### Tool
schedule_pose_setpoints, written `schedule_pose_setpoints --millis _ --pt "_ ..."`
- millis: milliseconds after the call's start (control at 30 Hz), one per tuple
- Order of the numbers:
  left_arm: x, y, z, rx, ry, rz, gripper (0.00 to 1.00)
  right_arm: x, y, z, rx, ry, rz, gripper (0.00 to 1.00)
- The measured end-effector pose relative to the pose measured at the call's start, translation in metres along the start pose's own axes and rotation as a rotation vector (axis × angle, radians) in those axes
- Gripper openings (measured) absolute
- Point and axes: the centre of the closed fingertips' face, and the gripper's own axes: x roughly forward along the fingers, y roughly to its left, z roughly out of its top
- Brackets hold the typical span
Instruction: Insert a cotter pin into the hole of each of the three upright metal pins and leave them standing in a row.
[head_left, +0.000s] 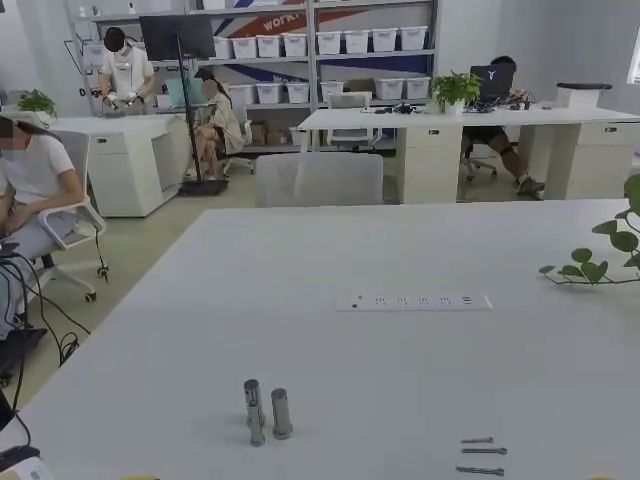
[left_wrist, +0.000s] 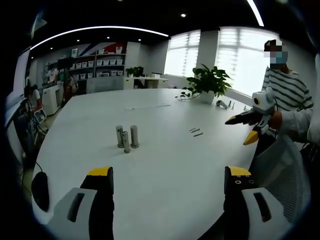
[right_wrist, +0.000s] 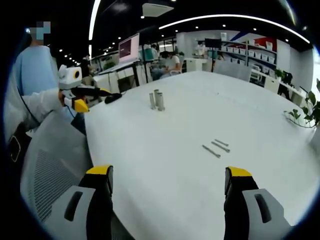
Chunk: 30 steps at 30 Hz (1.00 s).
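Three upright metal pins (head_left: 265, 410) stand bunched together on the white table (head_left: 330, 350), near its front edge. Three cotter pins (head_left: 481, 455) lie flat to their right. In the left gripper view my left gripper (left_wrist: 169, 173) is open with nothing between its jaws, well short of the metal pins (left_wrist: 126, 137) and the cotter pins (left_wrist: 196, 132). My right gripper (right_wrist: 169, 172) is also open and holds nothing, with the cotter pins (right_wrist: 216, 147) ahead of it and the metal pins (right_wrist: 157, 100) farther off. Each gripper shows in the other's view: the right gripper (left_wrist: 247, 125) and the left gripper (right_wrist: 85, 97), both off the table's edge.
A white power strip (head_left: 413, 302) lies mid-table. A leafy plant (head_left: 600, 250) reaches in from the right edge. A grey chair (head_left: 320, 180) stands at the table's far side. People sit at desks beyond, in front of shelves of white bins (head_left: 320, 45).
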Motion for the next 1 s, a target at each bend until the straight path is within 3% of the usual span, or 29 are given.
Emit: schedule_pose_setpoints --millis 1000 --pt "0.0014 0.0027 -0.0011 -0.005 0.001 -0.001 0.91 -0.0001 -0.0018 0.0005 -0.002 0.003 -0.001 0.94"
